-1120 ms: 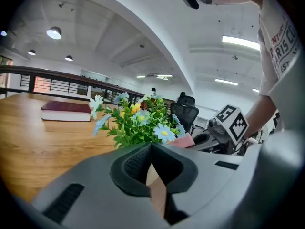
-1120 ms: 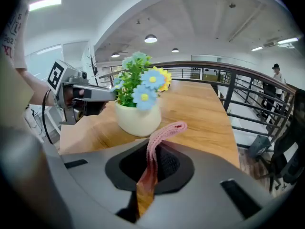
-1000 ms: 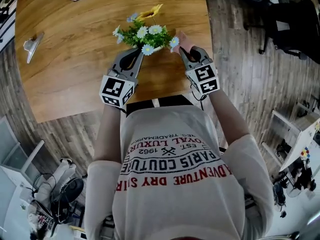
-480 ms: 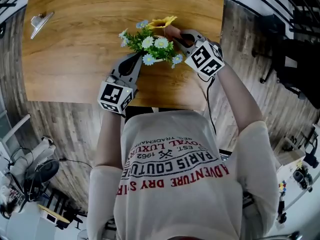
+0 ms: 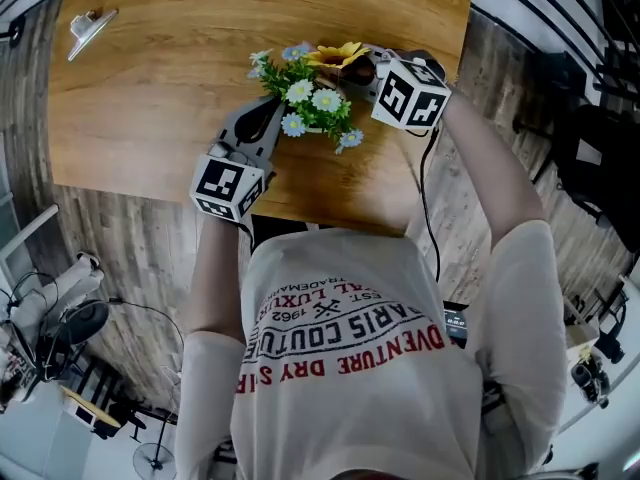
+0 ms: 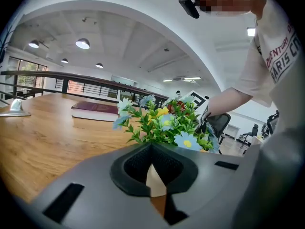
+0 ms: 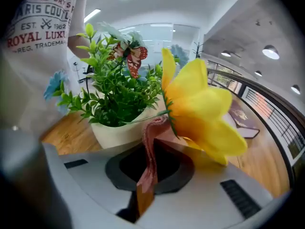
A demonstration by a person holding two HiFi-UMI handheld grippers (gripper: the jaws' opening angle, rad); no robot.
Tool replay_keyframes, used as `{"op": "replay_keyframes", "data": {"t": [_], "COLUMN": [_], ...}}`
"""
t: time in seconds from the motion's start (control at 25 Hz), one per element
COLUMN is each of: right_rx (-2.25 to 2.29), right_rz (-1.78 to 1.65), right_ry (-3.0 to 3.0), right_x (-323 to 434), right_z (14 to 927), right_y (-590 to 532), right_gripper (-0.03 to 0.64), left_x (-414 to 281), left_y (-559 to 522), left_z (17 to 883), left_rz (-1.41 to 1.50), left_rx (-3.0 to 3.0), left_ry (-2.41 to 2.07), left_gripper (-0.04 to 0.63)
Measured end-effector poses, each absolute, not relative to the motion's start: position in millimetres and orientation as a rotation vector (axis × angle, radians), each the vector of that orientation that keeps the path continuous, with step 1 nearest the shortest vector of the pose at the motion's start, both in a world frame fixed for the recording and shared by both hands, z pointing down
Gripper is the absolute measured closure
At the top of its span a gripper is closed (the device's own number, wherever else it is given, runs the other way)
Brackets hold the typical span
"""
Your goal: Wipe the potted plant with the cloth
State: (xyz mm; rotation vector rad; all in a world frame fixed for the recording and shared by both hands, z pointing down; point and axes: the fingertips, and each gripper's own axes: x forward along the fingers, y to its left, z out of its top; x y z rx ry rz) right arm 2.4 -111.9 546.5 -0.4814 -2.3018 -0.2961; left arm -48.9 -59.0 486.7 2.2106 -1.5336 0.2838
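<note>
One potted plant (image 5: 312, 103), one cloth (image 7: 150, 147)

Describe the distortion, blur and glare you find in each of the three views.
Head view: fisheye bows the table edges, otherwise sharp. Left gripper view: dark round vignette, ceiling lamps glare. Right gripper view: the near yellow flower is soft, the plant behind sharper.

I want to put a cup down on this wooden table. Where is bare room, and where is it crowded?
Bare wood spreads over the wooden table's left half, between the silver metal clip and the green potted plant. Crowded: around the plant, where the left gripper and the right gripper, jaws shut on a pink cloth, meet.
</note>
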Motion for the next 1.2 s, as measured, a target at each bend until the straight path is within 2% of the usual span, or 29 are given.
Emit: {"op": "replay_keyframes", "data": {"t": [0.56,0.88,1.2], "right_rx": [-0.697,-0.723,-0.633], "right_rz": [-0.617,-0.620,-0.475], "right_ry": [-2.192,-2.154,-2.207], "right_x": [-3,20,33], "right_z": [548,548,547], "right_y": [-105,-95,-88], "right_gripper": [0.581,0.581,0.581], "left_x": [-52,-53,-52], "left_y": [-64,-62,-64], "left_z": [487,488,488], "left_rz": [0.313,0.256,0.250], "left_rx": [2.157,2.121,2.112], "left_ry": [-1.608,-1.588,-1.601], "left_gripper": [0.580,0.580,0.580]}}
